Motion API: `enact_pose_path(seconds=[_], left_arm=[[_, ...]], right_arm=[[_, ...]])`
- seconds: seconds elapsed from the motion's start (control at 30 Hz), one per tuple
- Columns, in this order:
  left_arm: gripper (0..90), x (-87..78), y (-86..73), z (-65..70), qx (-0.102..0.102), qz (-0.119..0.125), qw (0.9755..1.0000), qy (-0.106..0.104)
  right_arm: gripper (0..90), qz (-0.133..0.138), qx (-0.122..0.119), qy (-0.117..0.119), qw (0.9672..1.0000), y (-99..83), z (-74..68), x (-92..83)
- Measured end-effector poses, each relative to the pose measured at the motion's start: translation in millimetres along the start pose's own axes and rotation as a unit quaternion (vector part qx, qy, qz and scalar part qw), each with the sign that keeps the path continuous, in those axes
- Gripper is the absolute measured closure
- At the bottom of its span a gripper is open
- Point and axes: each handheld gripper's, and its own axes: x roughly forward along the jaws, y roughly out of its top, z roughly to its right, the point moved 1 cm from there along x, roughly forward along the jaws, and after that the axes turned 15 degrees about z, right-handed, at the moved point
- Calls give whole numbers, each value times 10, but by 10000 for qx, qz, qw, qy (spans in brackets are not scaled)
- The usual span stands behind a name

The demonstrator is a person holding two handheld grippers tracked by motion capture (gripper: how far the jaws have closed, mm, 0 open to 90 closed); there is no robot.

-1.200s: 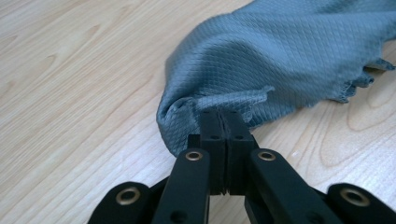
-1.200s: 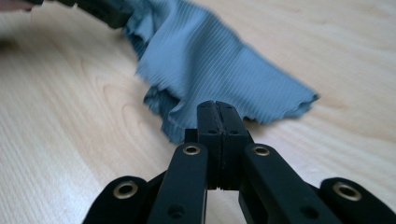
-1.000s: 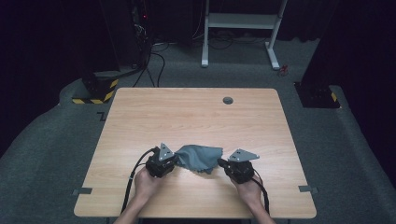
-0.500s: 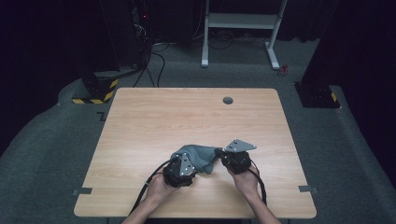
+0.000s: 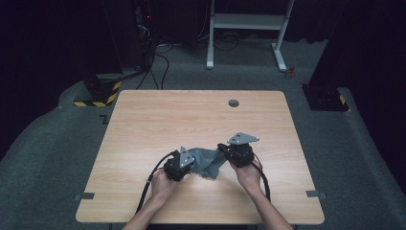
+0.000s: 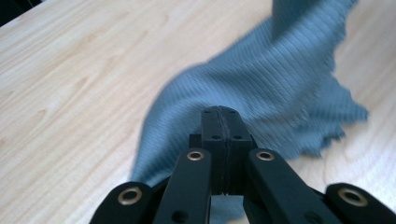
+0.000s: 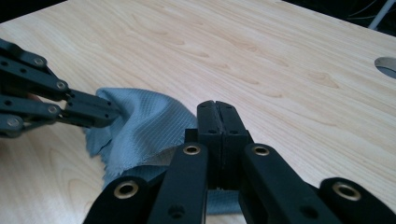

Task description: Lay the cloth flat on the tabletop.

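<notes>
A grey-blue ribbed cloth point(image 5: 207, 162) with frayed edges lies bunched on the wooden table point(image 5: 158, 120) near its front middle. My left gripper point(image 5: 187, 163) is shut on the cloth's left part; in the left gripper view the cloth point(image 6: 261, 88) spreads away from the closed gripper point(image 6: 225, 114). My right gripper point(image 5: 224, 149) is shut on the cloth's right corner and lifts it slightly. In the right gripper view the cloth point(image 7: 144, 126) hangs between the closed right gripper point(image 7: 217, 109) and the left gripper point(image 7: 112, 112) at the left.
A round cable hole point(image 5: 233, 102) sits near the table's far edge point(image 7: 386, 65). Bare wood surrounds the cloth on all sides. Beyond the table stand a white desk frame point(image 5: 249, 28) and dark equipment with cables point(image 5: 143, 38).
My left gripper has moved right and the right gripper forward and up. The cloth, spread wide between them a second ago, is now bunched and folded over.
</notes>
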Motion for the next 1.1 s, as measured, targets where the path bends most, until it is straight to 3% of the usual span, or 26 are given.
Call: enact_pose_path(seconds=[0.07,0.17,0.23,0.3,0.33,0.43,0.5,0.63,0.73,0.8,0.9,1.1], left_arm=[[850,-17,37,-3,-136,88,9997,-172],[601,-1,53,90,-82,27,9992,-378],[491,58,35,162,67,-120,9993,-358],[438,136,15,201,270,-298,9990,-208],[424,169,9,201,241,-324,9990,-193],[441,228,23,164,104,-370,9993,2],[512,261,40,106,7,-421,9991,81],[738,309,103,-80,-338,-435,9985,48],[815,323,160,-226,-539,-390,9977,95],[804,332,170,-301,-643,-341,9972,176],[662,331,144,-396,-775,-382,9959,258],[601,265,40,-412,-562,-484,9968,313]], right_arm=[[900,-11,26,-32,10000,21,32,34],[900,-26,63,-85,9999,55,64,86],[900,-41,51,-110,9999,82,75,124],[900,-54,34,-140,9999,100,84,163],[900,-78,27,-143,9999,105,93,182],[900,-98,94,-183,9997,105,127,230],[900,-111,149,-232,9996,100,143,253],[899,-162,168,-285,9993,99,185,296],[900,-210,211,-350,9989,91,235,332],[900,-225,243,-398,9987,81,272,357],[899,-283,293,-499,9979,44,321,398],[899,-482,385,-635,9961,-57,443,519]])
